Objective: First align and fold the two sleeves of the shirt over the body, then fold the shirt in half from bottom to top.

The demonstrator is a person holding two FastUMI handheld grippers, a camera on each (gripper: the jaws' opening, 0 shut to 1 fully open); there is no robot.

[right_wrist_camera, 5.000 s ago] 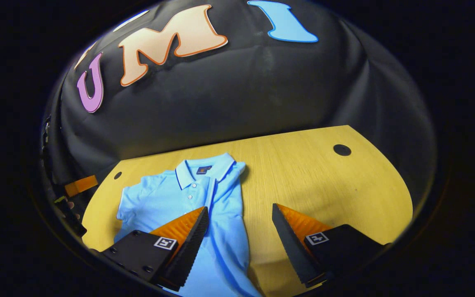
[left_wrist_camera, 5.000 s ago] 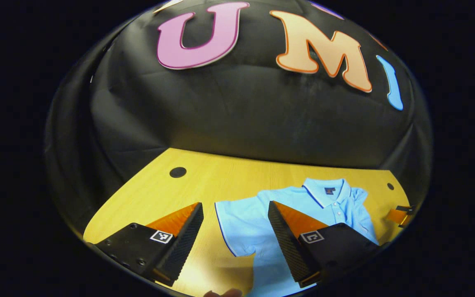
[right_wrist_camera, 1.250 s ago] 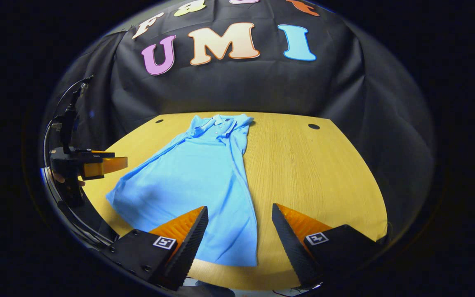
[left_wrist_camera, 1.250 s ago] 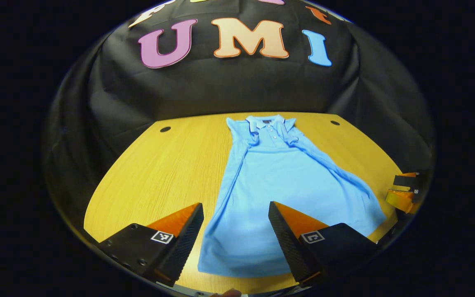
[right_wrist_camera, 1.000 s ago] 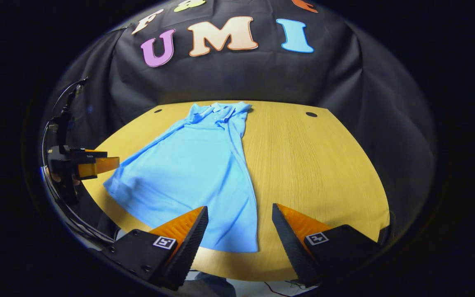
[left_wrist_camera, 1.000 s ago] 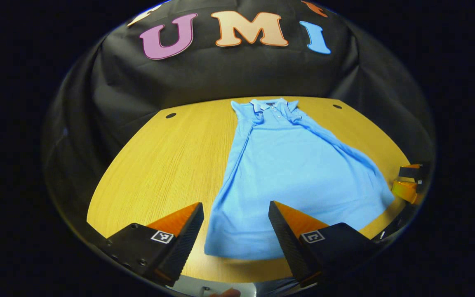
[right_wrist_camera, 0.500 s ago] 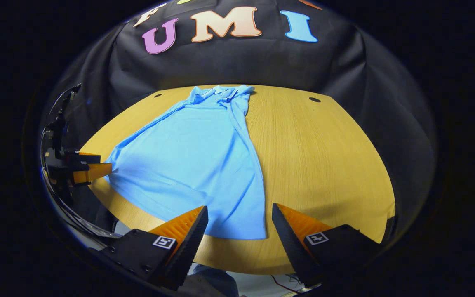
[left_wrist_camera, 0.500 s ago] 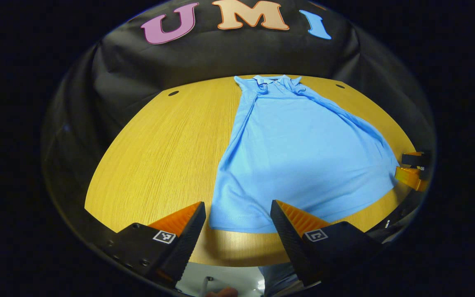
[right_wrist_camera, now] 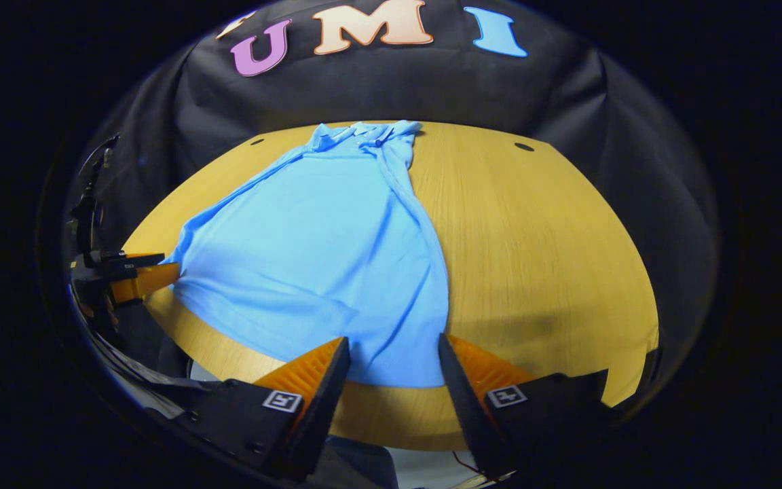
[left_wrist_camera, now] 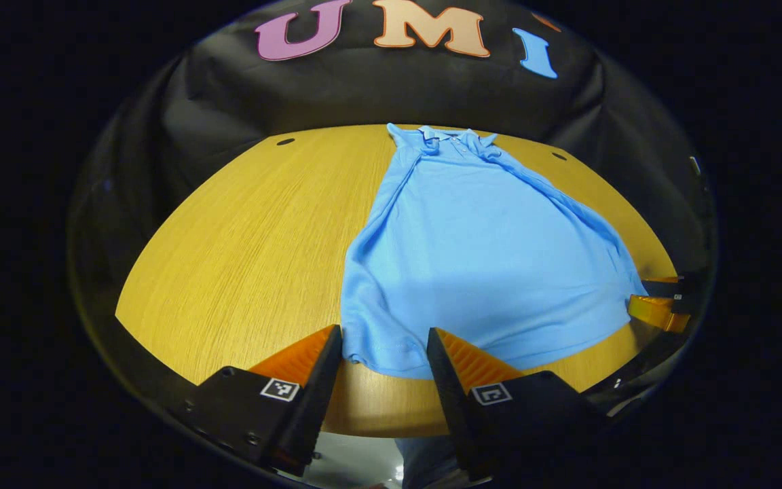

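- The shirt (left_wrist_camera: 486, 251) lay flat on the table (left_wrist_camera: 248, 244), sleeves folded in, collar toward the wall.
- My left gripper (left_wrist_camera: 384, 343) sat at the shirt's near left hem corner, jaws apart, not pinching.
- My right gripper (right_wrist_camera: 394, 356) sat at its near right corner, jaws likewise apart.

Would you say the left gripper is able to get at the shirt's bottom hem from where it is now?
Probably yes. The left gripper is open, with the hem corner of the shirt lying flat between its fingers near the table edge, and nothing lies in between.
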